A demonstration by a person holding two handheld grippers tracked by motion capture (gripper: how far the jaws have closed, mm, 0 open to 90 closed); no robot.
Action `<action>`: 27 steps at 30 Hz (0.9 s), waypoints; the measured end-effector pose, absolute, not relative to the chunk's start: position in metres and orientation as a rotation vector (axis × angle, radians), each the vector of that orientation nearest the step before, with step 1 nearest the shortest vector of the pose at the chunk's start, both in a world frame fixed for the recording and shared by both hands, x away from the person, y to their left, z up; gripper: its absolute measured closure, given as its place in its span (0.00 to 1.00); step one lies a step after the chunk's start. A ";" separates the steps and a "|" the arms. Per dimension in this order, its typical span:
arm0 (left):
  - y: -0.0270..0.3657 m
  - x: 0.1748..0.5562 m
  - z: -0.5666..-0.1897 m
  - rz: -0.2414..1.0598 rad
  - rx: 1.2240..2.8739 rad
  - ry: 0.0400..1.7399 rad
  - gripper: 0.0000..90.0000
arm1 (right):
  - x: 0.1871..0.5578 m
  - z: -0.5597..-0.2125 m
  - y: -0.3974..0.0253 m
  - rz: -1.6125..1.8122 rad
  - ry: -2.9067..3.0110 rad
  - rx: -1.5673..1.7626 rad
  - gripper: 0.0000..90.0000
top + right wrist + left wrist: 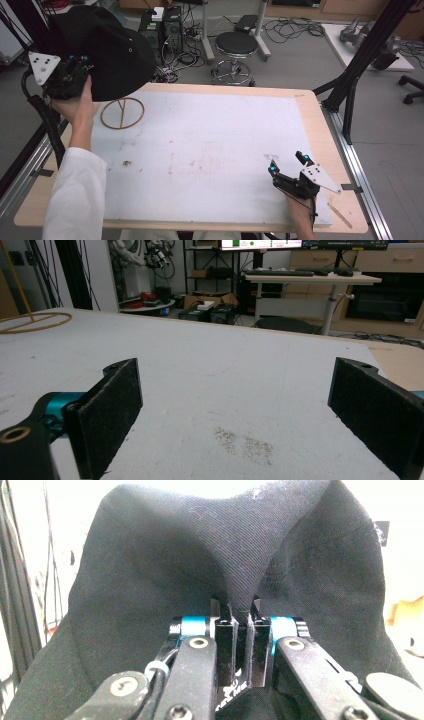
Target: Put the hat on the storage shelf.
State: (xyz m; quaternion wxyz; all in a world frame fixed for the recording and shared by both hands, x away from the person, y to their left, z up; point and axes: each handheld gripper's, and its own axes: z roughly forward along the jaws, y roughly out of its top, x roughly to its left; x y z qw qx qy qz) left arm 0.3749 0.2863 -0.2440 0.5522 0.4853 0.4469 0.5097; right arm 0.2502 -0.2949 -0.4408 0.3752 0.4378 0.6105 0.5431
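One black cap (107,47) hangs in the air above the far left corner of the table (320,125), held up over a round wooden ring stand (122,113) that rests on the white mat (210,150). The left gripper (75,65) has it: in the left gripper view the two jaws are pressed together on a fold of the cap's black fabric (240,555), which drapes down on both sides of them. The right gripper (287,165) sits low over the near right part of the mat, well apart from the cap, its jaws spread wide with nothing between the felt pads (107,410). A black stool (236,45) stands on the floor beyond the table.
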 end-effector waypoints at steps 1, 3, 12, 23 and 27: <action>0.288 0.380 -0.245 1.203 1.156 1.072 0.96 | 0.250 -0.441 -0.295 1.390 1.563 1.120 0.07; 0.292 0.389 -0.247 1.201 1.164 1.102 0.95 | 0.250 -0.441 -0.295 1.391 1.564 1.120 0.07; 0.297 0.422 -0.237 1.163 1.227 1.185 0.95 | 0.250 -0.442 -0.295 1.396 1.574 1.116 0.07; 0.294 0.431 -0.246 1.128 1.278 1.230 0.95 | 0.250 -0.442 -0.296 1.402 1.570 1.118 0.07; 0.292 0.431 -0.247 1.125 1.290 1.228 0.95 | 0.250 -0.441 -0.296 1.407 1.572 1.121 0.07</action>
